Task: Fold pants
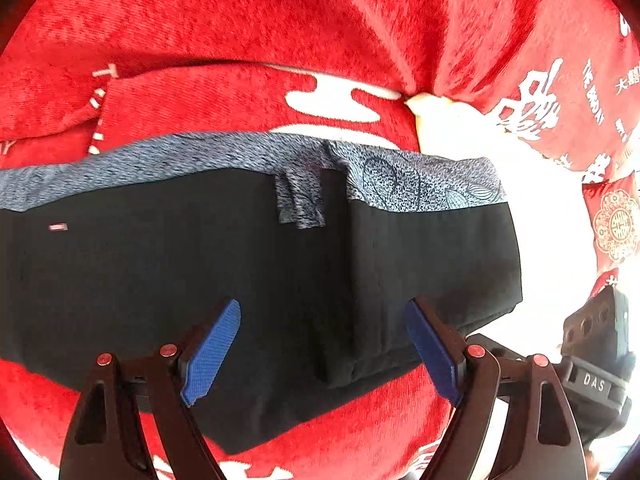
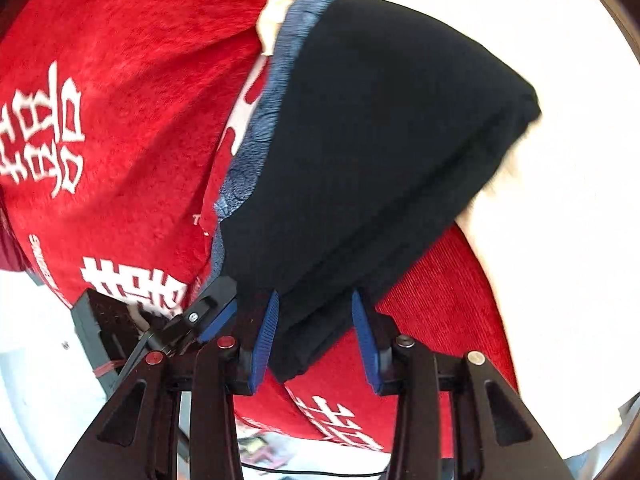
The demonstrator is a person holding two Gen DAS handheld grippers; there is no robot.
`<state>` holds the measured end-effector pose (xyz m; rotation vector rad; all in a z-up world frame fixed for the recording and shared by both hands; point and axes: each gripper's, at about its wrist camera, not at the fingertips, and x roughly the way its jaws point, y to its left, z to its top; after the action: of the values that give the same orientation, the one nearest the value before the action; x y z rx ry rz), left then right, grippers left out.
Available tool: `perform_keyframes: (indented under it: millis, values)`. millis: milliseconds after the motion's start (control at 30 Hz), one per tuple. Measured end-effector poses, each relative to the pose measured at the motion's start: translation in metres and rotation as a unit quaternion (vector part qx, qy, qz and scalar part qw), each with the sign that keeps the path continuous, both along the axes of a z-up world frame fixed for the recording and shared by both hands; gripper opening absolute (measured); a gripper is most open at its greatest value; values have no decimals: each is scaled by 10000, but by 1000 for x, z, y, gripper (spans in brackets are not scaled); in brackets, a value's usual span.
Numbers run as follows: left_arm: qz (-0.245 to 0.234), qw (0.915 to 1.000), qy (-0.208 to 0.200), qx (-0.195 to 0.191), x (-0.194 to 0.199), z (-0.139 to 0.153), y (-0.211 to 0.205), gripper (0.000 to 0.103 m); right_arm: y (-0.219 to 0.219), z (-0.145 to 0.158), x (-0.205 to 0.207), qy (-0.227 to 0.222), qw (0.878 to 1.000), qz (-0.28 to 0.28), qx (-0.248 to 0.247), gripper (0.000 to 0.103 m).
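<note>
The left gripper (image 1: 322,346) stood wide open and empty above the folded black fabric pants (image 1: 168,264). The right gripper (image 2: 314,338) was partly open around their folded edge, grip uncertain. The pants lay lengthwise left to right on a red cloth with white characters (image 1: 280,12), blue-grey patterned waistband (image 1: 420,188) away; a black block (image 1: 596,380) read "DAS".

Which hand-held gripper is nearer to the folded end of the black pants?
Right. The right hand-held gripper has the layered corner of the black pants between its fingers. The left hand-held gripper is open above the flat middle part.
</note>
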<state>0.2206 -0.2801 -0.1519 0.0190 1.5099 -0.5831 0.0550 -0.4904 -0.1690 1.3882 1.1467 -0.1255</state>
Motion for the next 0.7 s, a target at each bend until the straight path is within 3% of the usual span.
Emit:
perform_keyframes:
  millis: [100,133,167,200,233,367,433,467,500,600,633,700]
  values:
    - [19,9997,225,-53,3,-11,-5,83,-4,-12,0,-153,9989,-372,256,42]
    - [-21,9997,217,-81,2,-11,-6,64,-4,-12,1,-185,9986,-426,266,42]
    - [-124,9996,254,-98,2,-13,-10,48,-7,-17,6,-232,9979,-531,300,34]
    - [-208,9994,266,-50,1,-14,-15,47,-7,-19,9,-195,9975,-584,341,20]
    - [-296,9994,152,86,-1,-10,-19,47,-7,-20,10,-126,9974,-579,419,13]
    - [-422,9984,-296,221,-16,13,-14,47,4,2,9,-269,9988,-178,363,13]
    - [-392,9967,-379,594,-25,6,-7,51,12,-2,4,-88,9996,87,247,13]
    - [-373,9962,-336,716,-26,-1,-6,68,14,-9,4,87,9996,239,84,15]
    - [-257,9955,-333,852,-28,-11,-2,73,15,-16,6,173,9990,414,-86,17]
    - [-99,9959,-413,796,-26,-7,2,75,13,-13,14,62,9965,835,-74,26]
    - [-94,9948,-579,831,-26,1,2,75,11,0,19,-81,9925,1216,-88,36]
    - [-124,9921,-846,914,-25,14,3,75,5,28,30,-443,9843,1682,-303,38]
